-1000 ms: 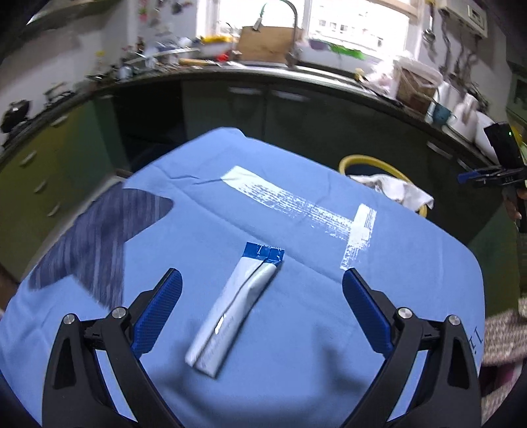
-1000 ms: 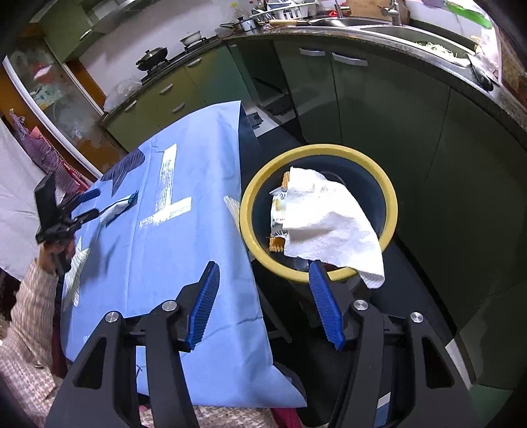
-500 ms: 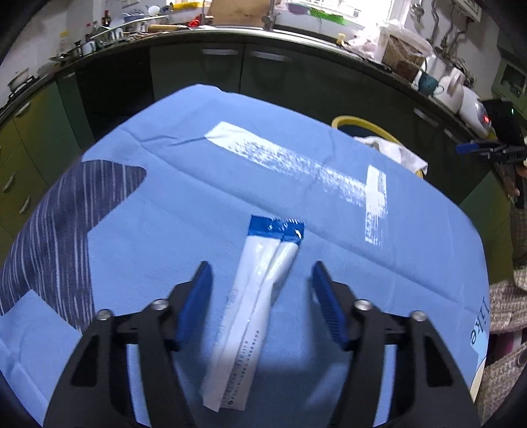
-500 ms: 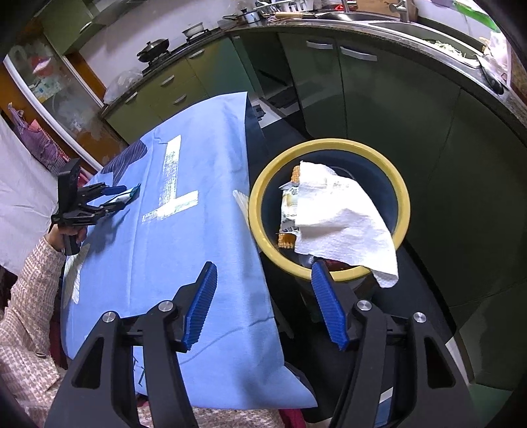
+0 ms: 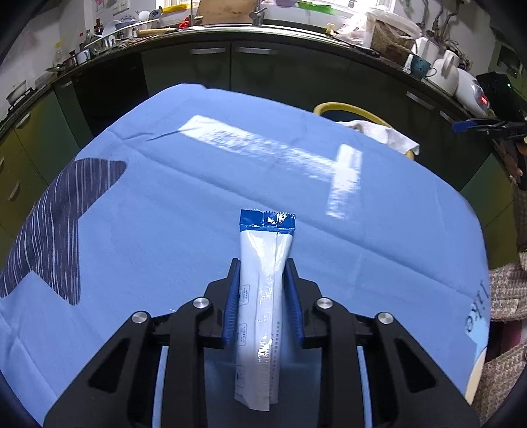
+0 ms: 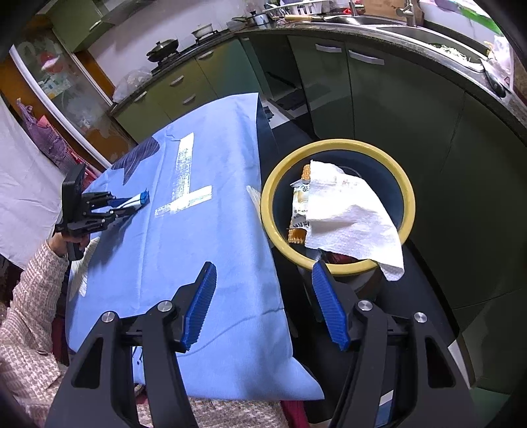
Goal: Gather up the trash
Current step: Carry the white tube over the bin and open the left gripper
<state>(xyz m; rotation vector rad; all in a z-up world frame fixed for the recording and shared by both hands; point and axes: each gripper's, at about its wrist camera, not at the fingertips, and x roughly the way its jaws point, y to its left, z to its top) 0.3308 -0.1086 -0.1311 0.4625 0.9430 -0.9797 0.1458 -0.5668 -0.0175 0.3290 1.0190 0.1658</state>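
A white wrapper with a blue end (image 5: 263, 280) sits between the blue pads of my left gripper (image 5: 262, 270), which is shut on it just above the blue tablecloth (image 5: 164, 214). The right wrist view shows the same wrapper (image 6: 136, 199) in the left gripper (image 6: 113, 205) at the table's far left. My right gripper (image 6: 263, 289) is open and empty, hovering near the table's edge beside the yellow-rimmed trash bin (image 6: 339, 145). The bin holds a white paper towel (image 6: 349, 210) and a snack wrapper (image 6: 298, 210). The bin also shows in the left wrist view (image 5: 349, 107).
Dark green kitchen cabinets (image 6: 378, 98) and a cluttered counter (image 5: 230, 26) surround the table. White tape marks (image 5: 280, 154) lie on the cloth. The right gripper shows at the far right of the left wrist view (image 5: 487, 125). The person's sleeve (image 6: 29, 296) is at lower left.
My left gripper closed from wide open onto the wrapper and now holds it. My right gripper moved slightly back from the bin and stayed open.
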